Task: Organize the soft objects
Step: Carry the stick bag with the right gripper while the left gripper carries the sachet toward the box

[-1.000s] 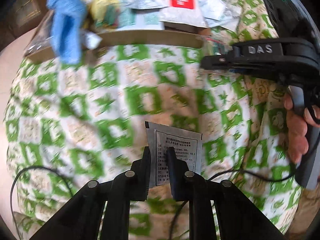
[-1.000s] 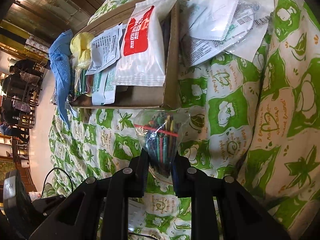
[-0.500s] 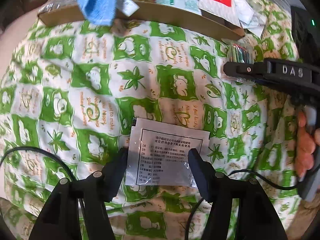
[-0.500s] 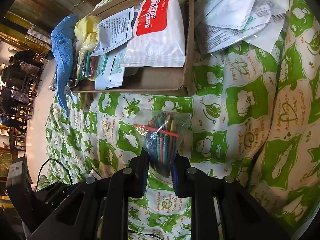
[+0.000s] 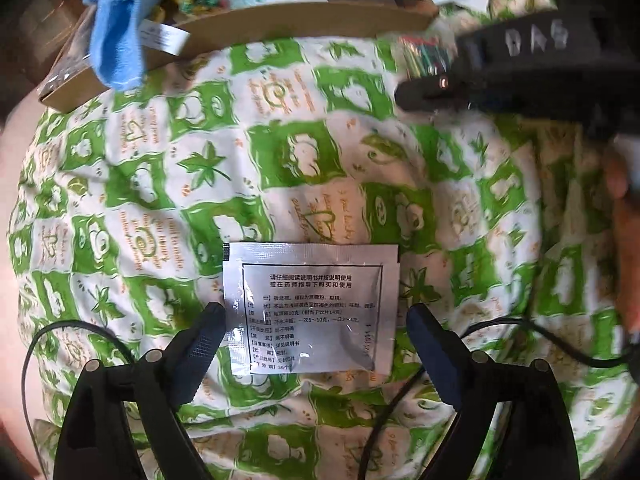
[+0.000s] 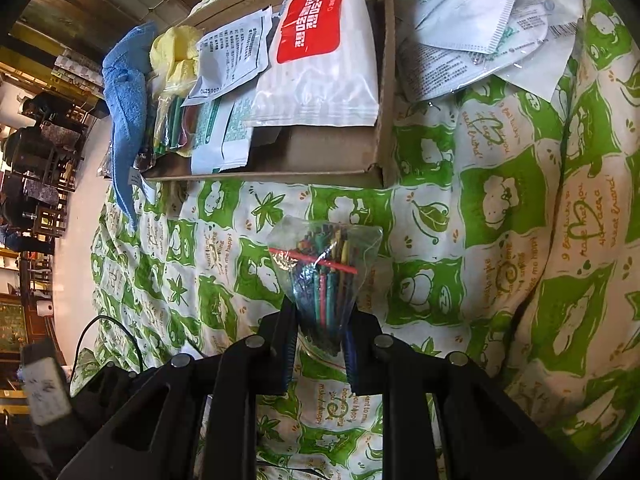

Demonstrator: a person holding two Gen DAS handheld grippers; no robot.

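Nearest thing in the left wrist view was the left gripper (image 5: pixel 312 320), fingers (image 5: pixel 204 336) spread wide and gripping nothing; a flat silver sachet (image 5: pixel 310 308) lay between them on the green-and-white cloth (image 5: pixel 280 152), not touched by either one as far as I could see; it was a shiny foil rectangle with a black-bordered box of printed text, slightly crinkled, face up. Over in the right wrist view the right gripper (image 6: pixel 320 344) had its fingers (image 6: pixel 286 340) closed narrow on a clear zip bag (image 6: pixel 324 268); the bag had a red seal strip across the top and was stuffed with thin coloured sticks, green, red and dark ones, held up just above the cloth. Further back sat a shallow cardboard box (image 6: pixel 376 120) on the same cloth; inside it lay a white pouch with a red panel (image 6: pixel 320 52), a couple of printed white sachets (image 6: pixel 236 52), something yellow (image 6: pixel 176 52) and a blue towel (image 6: pixel 126 100) drooping over the box's edge; beside the box, outside it, was a loose pile of white packets (image 6: pixel 480 28).
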